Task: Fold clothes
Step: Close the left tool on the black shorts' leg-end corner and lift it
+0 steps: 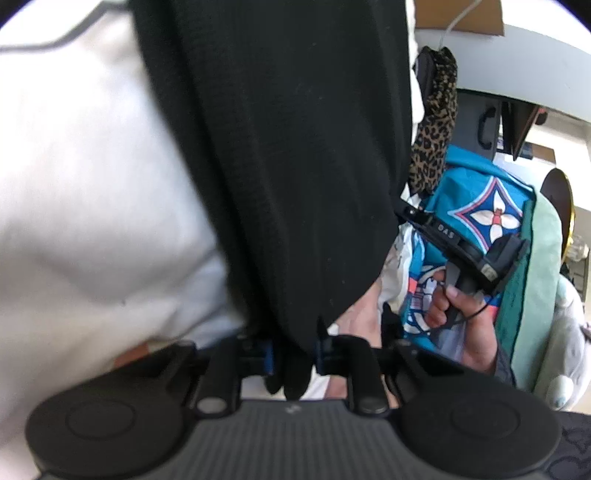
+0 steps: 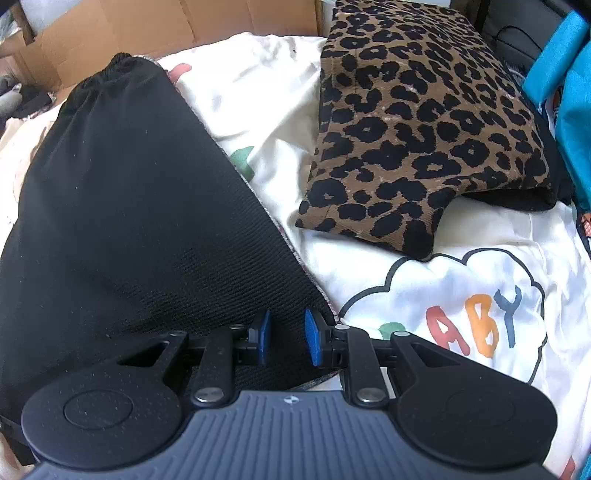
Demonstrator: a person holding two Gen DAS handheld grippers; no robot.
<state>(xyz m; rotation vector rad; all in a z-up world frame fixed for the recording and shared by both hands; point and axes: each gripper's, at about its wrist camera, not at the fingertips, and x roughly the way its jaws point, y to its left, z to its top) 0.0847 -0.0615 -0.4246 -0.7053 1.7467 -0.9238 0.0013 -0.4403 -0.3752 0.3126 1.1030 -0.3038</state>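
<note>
Black knit fills most of what we see: the black garment [image 1: 280, 166] rises straight ahead from our left gripper [image 1: 293, 356], whose blue pads [image 1: 269, 356] are pinched tight on a bunched fold of it, so the cloth is held. In the left wrist view a white sheet [image 1: 85, 192] lies blurred behind the garment, and past its right edge we see a hand [image 1: 461, 314] gripping the black handle of the other tool, in front of a blue patterned fabric [image 1: 476, 206]. Our right gripper [image 2: 286, 338] has its blue pads [image 2: 313, 341] a narrow way apart with nothing between them, poised at the lower edge of the same garment [image 2: 140, 229], which lies spread on the sheet [image 2: 443, 295] with its gathered waistband [image 2: 118, 68] at the far end. A folded leopard-print piece [image 2: 424, 129] rests on the sheet just beside it, and brown cardboard [image 2: 147, 29] stands behind.
</note>
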